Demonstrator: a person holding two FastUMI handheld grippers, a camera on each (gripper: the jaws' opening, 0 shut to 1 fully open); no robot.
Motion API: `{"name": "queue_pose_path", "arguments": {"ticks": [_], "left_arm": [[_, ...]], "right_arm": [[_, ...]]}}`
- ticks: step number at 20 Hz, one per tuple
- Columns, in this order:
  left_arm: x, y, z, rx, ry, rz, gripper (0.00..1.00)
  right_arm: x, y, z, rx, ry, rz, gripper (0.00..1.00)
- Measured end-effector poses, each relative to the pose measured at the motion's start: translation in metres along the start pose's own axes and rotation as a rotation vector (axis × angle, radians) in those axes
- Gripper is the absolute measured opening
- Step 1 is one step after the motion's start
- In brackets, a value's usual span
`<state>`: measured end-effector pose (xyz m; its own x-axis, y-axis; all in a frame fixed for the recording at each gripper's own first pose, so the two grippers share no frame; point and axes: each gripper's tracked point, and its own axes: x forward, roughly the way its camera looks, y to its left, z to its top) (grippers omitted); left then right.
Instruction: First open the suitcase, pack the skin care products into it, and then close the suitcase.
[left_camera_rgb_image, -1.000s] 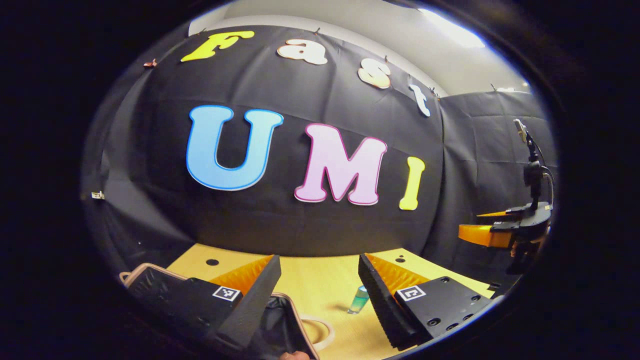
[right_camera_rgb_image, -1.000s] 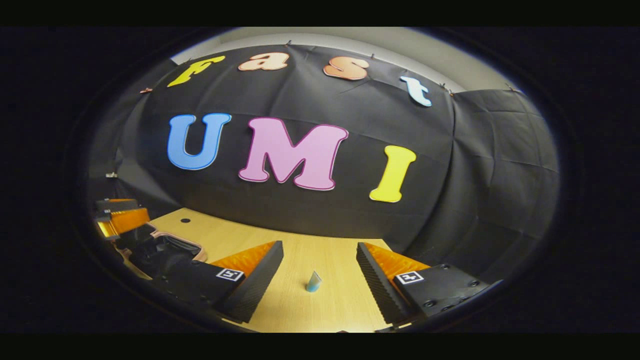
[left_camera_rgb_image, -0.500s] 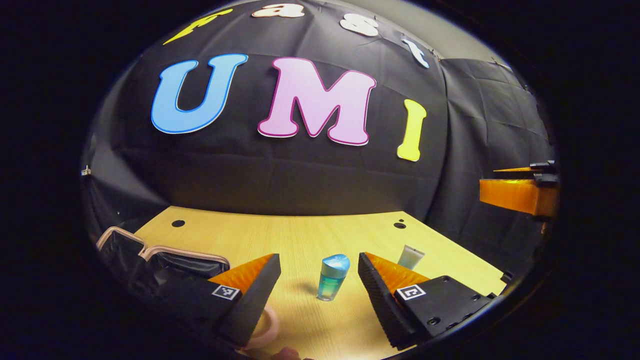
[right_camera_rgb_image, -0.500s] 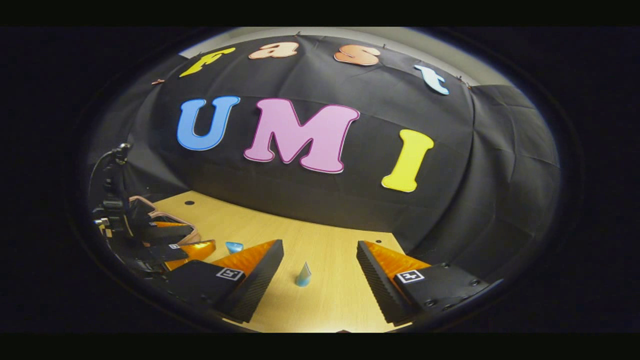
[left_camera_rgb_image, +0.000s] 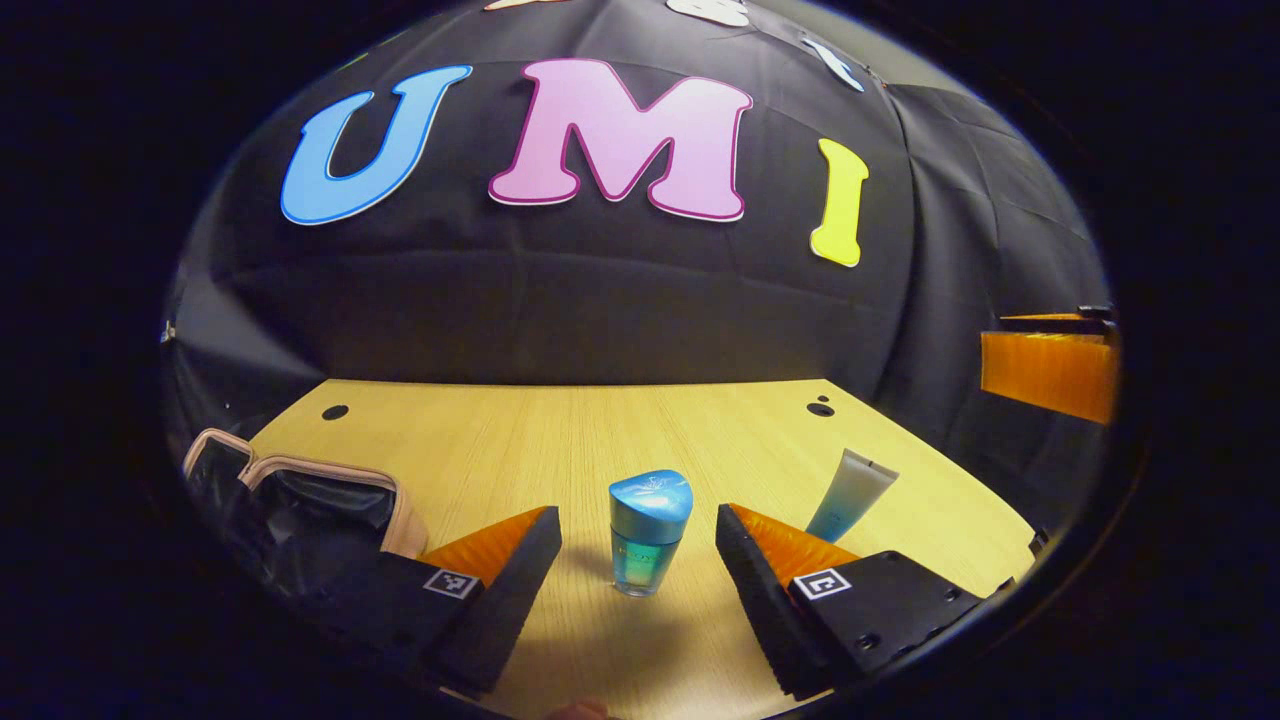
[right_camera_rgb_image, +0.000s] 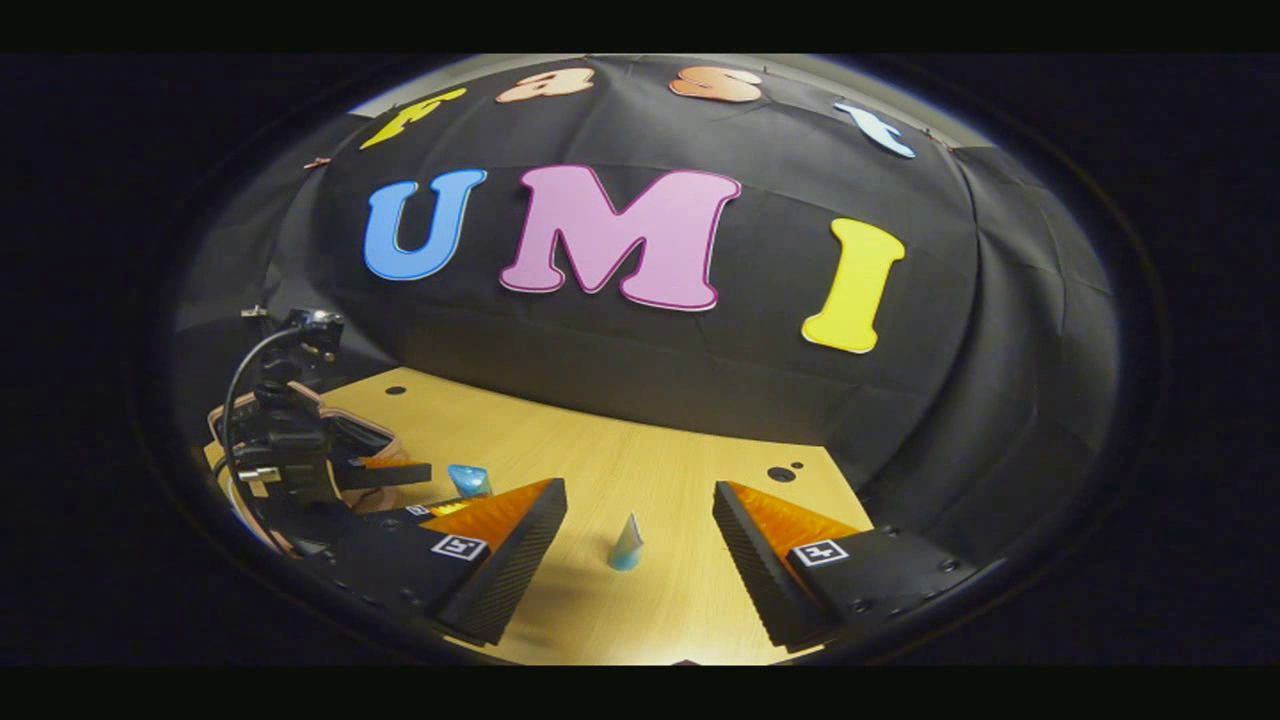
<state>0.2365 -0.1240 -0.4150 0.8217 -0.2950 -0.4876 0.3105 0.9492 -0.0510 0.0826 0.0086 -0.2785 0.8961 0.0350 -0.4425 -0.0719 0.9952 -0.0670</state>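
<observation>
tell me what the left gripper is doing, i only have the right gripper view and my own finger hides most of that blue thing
Observer: In the left gripper view, the left gripper is open. A blue-capped bottle stands upright between its fingers, and neither finger touches it.
Operator: is the suitcase open, i can barely see it behind that gripper
Observer: Yes. The suitcase lies open on the table, with dark lining showing inside its pink rim, off to the left of the bottle in that view.
</observation>
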Motion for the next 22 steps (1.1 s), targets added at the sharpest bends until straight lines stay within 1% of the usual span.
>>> {"name": "queue_pose_path", "arguments": {"ticks": [8, 9, 11, 12, 13, 14, 17, 19, 20, 22], "left_arm": [[0.047, 0.003, -0.035, -0.011, 0.075, 0.037, 0.98], [0.052, 0.005, -0.039, -0.007, 0.085, 0.044, 0.98], [0.057, 0.003, -0.049, -0.009, 0.103, 0.034, 0.98], [0.061, 0.006, -0.051, -0.014, 0.102, 0.049, 0.98], [0.045, 0.010, -0.047, -0.006, 0.108, 0.071, 0.74], [0.056, 0.010, -0.052, 0.005, 0.105, 0.067, 0.51], [0.060, 0.010, -0.052, 0.022, 0.113, 0.061, 0.48], [0.060, 0.009, -0.051, 0.025, 0.111, 0.058, 0.47], [0.061, 0.010, -0.051, 0.027, 0.110, 0.061, 0.46], [0.062, 0.011, -0.051, 0.027, 0.109, 0.065, 0.46]], "right_arm": [[0.009, -0.030, -0.032, 0.018, 0.060, -0.028, 0.94], [0.010, -0.033, -0.036, 0.016, 0.066, -0.033, 0.94], [0.013, -0.035, -0.047, 0.021, 0.087, -0.036, 0.94], [0.017, -0.036, -0.052, 0.024, 0.098, -0.036, 0.94], [0.019, -0.034, -0.057, 0.031, 0.107, -0.034, 0.94], [0.023, -0.033, -0.062, 0.037, 0.112, -0.034, 0.94], [0.036, -0.025, -0.081, 0.064, 0.147, -0.027, 0.94], [0.045, -0.018, -0.092, 0.103, 0.165, -0.011, 0.94], [0.050, -0.015, -0.098, 0.119, 0.175, -0.007, 0.94], [0.061, -0.010, -0.109, 0.137, 0.191, -0.002, 0.95]]}}
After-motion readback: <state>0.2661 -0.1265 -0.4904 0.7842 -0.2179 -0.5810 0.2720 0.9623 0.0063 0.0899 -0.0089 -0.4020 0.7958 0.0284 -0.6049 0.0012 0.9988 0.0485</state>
